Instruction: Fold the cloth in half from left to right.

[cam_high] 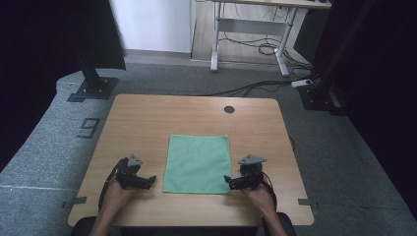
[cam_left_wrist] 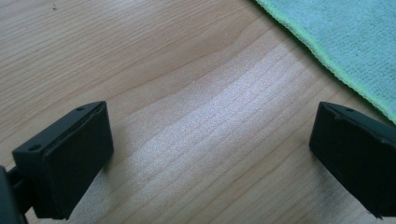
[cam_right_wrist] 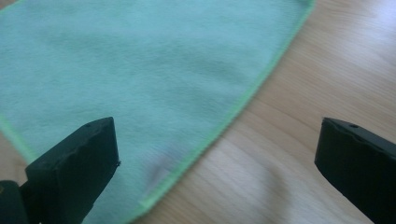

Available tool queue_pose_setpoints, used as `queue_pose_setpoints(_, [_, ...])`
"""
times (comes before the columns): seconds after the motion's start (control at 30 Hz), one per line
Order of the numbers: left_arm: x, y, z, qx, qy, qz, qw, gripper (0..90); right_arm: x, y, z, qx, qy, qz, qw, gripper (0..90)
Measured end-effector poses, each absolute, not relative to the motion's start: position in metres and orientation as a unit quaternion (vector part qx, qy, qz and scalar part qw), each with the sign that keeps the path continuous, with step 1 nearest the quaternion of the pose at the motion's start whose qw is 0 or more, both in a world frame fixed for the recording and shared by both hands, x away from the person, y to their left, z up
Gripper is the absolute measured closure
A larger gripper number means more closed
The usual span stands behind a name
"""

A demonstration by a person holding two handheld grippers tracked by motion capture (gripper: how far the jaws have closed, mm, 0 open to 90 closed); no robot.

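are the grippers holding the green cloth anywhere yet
No. Both the left gripper and right gripper are open beside the cloth, holding nothing.

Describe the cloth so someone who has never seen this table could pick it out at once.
On the wooden table, look at the near half, between the left gripper and right gripper. The cloth lies flat there: a mint-green square with a brighter green hem, the one soft thing on the table.

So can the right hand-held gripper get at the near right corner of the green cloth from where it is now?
Probably yes. The right hand-held gripper sits open right at the green cloth, whose near corner lies flat between its jaws in the right gripper view, with only bare table around it.
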State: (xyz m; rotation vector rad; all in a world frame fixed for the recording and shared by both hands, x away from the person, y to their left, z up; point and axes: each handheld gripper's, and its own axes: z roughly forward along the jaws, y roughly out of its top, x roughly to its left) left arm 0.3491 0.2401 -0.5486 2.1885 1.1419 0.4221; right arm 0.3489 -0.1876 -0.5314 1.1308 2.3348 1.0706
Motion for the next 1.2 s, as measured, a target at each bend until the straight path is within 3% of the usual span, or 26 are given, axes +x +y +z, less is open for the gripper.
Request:
queue_pose_setpoints(0.47, [0.349,0.240,-0.549,0.829,0.435,0.161,0.313,0.0,0.346,-0.172,-0.548,0.381,0.855,0.314,0.158,0.0])
queue_pose_setpoints(1.2, [0.350,0.240,-0.549,0.828,0.437,0.161,0.313,0.0,0.358,-0.216,-0.546,0.430,0.833,0.293,0.188,0.0])
